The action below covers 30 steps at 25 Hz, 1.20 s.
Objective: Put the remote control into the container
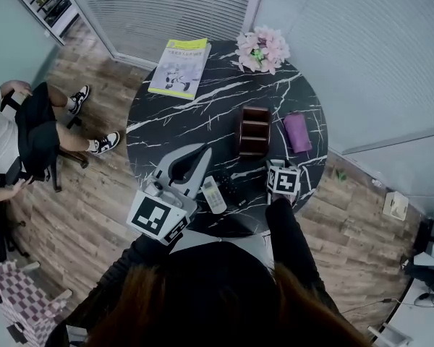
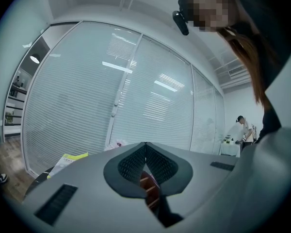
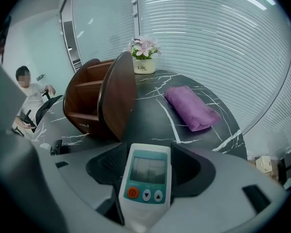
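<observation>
Straddling the remote (image 3: 145, 181), your right gripper (image 3: 148, 152) stands open, not yet clamped; left gripper (image 2: 145, 144) closed, empty. Container (image 3: 99, 98) at 11 o'clock: grasp and placement remain.

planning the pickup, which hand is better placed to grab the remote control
Right. The remote control sits between the right gripper's open jaws, close beside the container; the left gripper is shut and empty.
</observation>
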### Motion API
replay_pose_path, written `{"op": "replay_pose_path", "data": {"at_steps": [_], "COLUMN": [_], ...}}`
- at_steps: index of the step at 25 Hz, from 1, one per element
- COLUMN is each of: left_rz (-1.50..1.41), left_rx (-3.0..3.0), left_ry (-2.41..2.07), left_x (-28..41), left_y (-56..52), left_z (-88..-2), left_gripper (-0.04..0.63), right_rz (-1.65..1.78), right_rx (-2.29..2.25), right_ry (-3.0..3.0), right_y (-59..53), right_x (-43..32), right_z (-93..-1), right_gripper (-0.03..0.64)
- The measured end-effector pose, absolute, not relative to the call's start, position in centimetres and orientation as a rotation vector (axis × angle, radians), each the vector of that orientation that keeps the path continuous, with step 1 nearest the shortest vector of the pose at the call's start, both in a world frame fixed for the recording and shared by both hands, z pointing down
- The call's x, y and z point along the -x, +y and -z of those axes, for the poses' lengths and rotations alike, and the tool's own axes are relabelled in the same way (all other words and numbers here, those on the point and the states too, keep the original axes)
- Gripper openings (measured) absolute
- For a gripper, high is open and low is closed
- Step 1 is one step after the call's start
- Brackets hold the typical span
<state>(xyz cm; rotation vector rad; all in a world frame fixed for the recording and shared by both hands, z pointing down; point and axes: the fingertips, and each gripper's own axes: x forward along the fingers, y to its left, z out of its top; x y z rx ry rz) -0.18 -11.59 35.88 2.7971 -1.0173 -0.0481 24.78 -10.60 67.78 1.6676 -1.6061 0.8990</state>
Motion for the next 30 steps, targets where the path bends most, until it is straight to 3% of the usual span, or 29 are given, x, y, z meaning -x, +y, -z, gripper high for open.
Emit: {"op": "replay_pose_path", "data": {"at_steps": [30], "left_rz": [0.097], "left_rx": [-2.826], "left_ry": [-1.018], "left_x": [0.1], "left_y": [-11.1], "left_z": [-34.8], "left_gripper": [0.009], "right_rz": [-0.725], "right_rx": [-1.845], "right_ry": [-2.219], "right_y": [-10.4], "right_x": [-20.8], "right_z": [-50.9], "right_gripper": [0.261]}}
